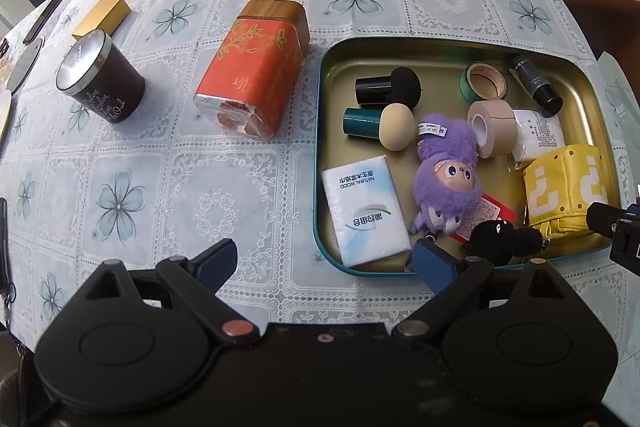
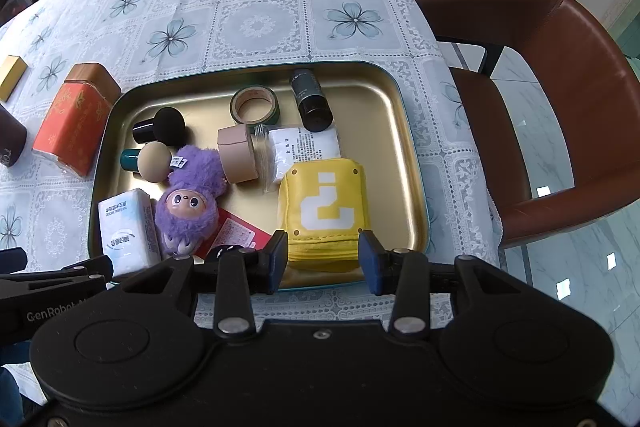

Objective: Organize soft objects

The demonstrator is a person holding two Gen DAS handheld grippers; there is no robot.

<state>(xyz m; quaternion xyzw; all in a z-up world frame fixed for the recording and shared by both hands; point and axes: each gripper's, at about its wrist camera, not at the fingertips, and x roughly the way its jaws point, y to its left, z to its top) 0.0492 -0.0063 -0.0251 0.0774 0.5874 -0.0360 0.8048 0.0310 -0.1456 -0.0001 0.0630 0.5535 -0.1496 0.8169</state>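
Firstly, counted inside the gold tray point(image 2: 372, 115): one yellow pouch point(image 2: 324, 195) with a white question mark, one purple plush doll point(image 2: 188, 203), one small black plush point(image 1: 496, 235), one tissue pack point(image 2: 124, 227), one white packet point(image 2: 304, 147), one red card point(image 2: 236, 235), one dark tube point(image 2: 312, 99), two tape rolls, namely green point(image 2: 254, 105) and beige point(image 2: 236, 155), and two mushroom-shaped sponges, namely black point(image 2: 162, 131) and beige point(image 2: 150, 159). Outside the tray, at its left, on the flowered tablecloth point(image 1: 160, 187): one orange tin point(image 1: 256, 67) lying on its side, further left one dark candle jar point(image 1: 100, 79), and behind that one gold box point(image 1: 102, 17). At the tray's near right part, the yellow pouch, with its near end between the blue pads of the right gripper point(image 2: 323, 259); jaws partly closed and clamped on this end, one pad against each side. At the tray's near left corner, the left gripper point(image 1: 324, 253) with jaws wide apart and holding nothing; one finger above the tablecloth just outside the tray, the other at the near rim, just beside the black plush. Tissue pack and purple doll a little beyond these open jaws.
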